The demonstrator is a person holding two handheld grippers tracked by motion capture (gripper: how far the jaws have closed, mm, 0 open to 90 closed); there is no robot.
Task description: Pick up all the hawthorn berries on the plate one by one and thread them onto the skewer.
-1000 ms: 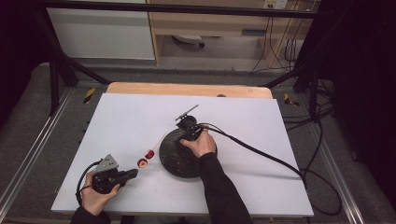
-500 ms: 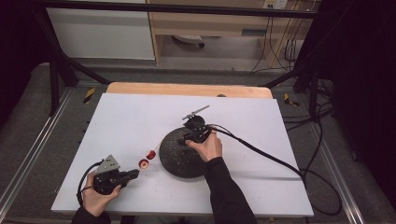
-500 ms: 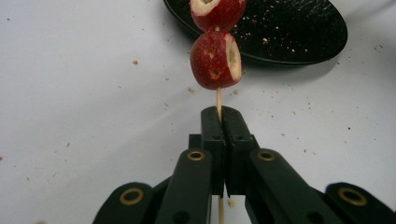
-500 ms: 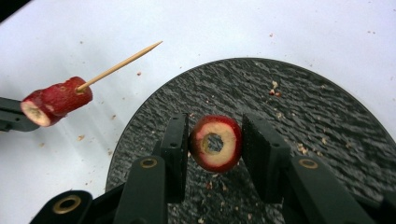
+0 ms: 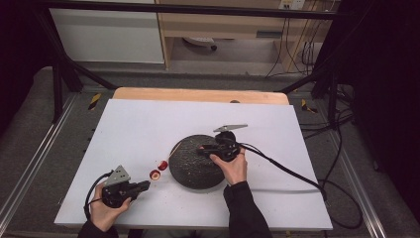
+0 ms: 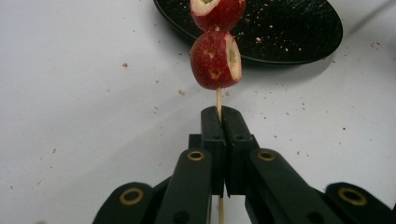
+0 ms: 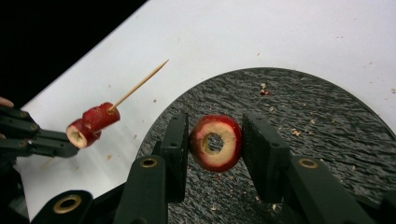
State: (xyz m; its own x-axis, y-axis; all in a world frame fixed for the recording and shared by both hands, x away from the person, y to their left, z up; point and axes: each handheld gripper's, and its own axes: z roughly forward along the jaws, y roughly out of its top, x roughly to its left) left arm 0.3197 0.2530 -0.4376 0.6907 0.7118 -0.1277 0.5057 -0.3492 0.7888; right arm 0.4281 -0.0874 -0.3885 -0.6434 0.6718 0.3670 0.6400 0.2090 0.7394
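Skewer (image 6: 218,100) clamped in left jaws, top fruit piece (image 6: 217,13) cut off; cored slice (image 7: 215,143) in right jaws.

The round plate (image 7: 322,135) looks like rough, matt dark stone, dusted with crumbs. The fruit pieces (image 6: 215,59) have glossy red skin and pale matt flesh, threaded on a thin wooden skewer (image 7: 139,86). The table (image 5: 148,124) is smooth matt white, with bare wood along its far edge.

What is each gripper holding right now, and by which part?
Left gripper: the thin wooden skewer carrying two red fruit pieces, pinched at its bare lower shaft. Right gripper: a cored red fruit ring, held by its opposite skin sides.
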